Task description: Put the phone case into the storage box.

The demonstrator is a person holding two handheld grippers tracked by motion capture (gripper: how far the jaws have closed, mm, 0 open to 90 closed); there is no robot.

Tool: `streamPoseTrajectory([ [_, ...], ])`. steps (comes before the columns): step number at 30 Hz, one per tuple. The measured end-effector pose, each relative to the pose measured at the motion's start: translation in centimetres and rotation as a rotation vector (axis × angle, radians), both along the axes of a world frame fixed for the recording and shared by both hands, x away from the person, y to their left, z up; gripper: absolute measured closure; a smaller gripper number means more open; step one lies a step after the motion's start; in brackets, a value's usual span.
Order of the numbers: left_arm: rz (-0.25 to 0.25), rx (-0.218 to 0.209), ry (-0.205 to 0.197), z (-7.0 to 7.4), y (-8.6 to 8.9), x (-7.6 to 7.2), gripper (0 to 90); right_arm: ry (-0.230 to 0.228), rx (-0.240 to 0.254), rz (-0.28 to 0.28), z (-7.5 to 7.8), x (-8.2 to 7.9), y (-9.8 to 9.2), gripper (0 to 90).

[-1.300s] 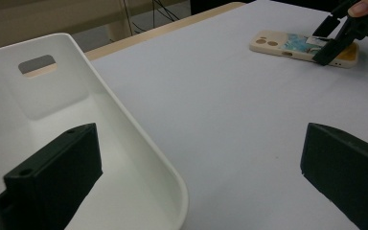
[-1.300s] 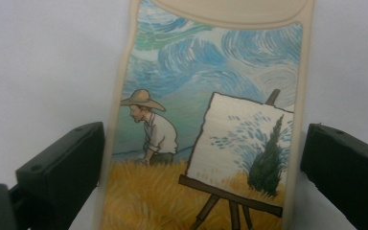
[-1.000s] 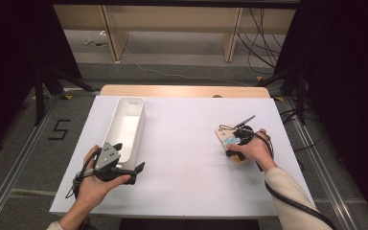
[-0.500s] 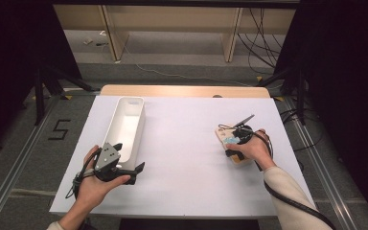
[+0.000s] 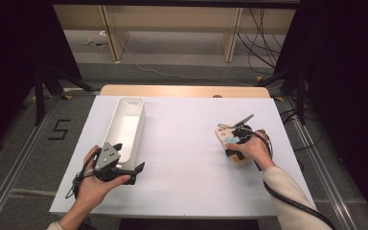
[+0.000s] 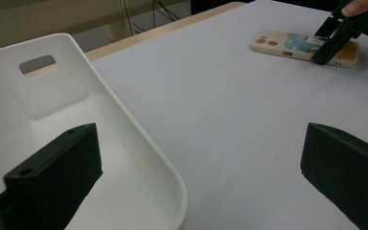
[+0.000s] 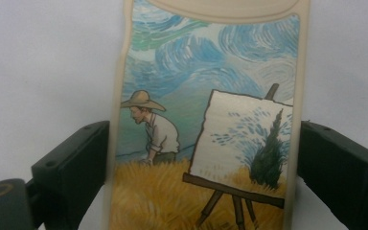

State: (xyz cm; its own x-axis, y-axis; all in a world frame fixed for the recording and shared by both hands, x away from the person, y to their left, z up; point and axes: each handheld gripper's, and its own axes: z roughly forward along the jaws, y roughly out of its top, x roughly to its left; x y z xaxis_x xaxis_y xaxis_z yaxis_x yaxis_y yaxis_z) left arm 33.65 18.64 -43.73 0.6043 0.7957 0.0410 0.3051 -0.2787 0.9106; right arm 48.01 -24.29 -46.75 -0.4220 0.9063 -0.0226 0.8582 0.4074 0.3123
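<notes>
A phone (image 7: pixel 206 96) in a beige case printed with a painter at an easel lies flat on the white table, at the right in the high view (image 5: pixel 222 134). My right gripper (image 7: pixel 203 167) straddles it across its width. The jaws have just been closing, and both pads now touch the case's long edges. From the left gripper view, the phone (image 6: pixel 278 45) shows far off with the right gripper (image 6: pixel 335 40) on it. My left gripper (image 5: pixel 129 158) stands open at the near end of a long white bin (image 5: pixel 139 120). One jaw is inside the bin (image 6: pixel 124 120) and one outside.
The white table top (image 5: pixel 191 158) spreads between the bin and the phone. A strip of wooden table edge (image 5: pixel 182 90) runs along the far side. Beyond it are a floor with cables (image 5: pixel 263 28) and dark stands.
</notes>
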Motion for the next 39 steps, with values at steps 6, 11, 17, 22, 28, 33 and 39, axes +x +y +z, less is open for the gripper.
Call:
streamPoseTrajectory([
  [6,0.001,-0.002,0.000,0.00,0.01,0.00,0.0,0.004,-0.002,-0.009,0.01,0.02,0.06,8.6],
  [11,0.000,-0.001,0.000,0.00,0.03,0.01,0.0,0.015,0.005,-0.018,0.10,0.03,0.10,8.9],
  [17,0.000,-0.001,0.000,-0.01,0.02,0.01,0.0,0.015,0.005,-0.020,0.11,0.02,0.11,9.2],
  [22,0.001,-0.001,0.000,-0.01,0.03,0.00,0.0,0.005,0.000,-0.018,0.03,0.00,0.09,9.6],
  [28,0.002,-0.002,0.000,-0.01,0.04,0.00,0.0,0.013,0.008,-0.028,0.12,-0.02,0.14,10.0],
  [33,0.003,-0.003,0.002,-0.02,0.04,-0.01,0.0,0.008,0.005,-0.028,0.10,-0.02,0.11,10.4],
  [39,0.004,-0.003,0.001,-0.01,0.05,-0.01,0.0,0.003,0.002,-0.028,0.09,-0.03,0.08,10.8],
])
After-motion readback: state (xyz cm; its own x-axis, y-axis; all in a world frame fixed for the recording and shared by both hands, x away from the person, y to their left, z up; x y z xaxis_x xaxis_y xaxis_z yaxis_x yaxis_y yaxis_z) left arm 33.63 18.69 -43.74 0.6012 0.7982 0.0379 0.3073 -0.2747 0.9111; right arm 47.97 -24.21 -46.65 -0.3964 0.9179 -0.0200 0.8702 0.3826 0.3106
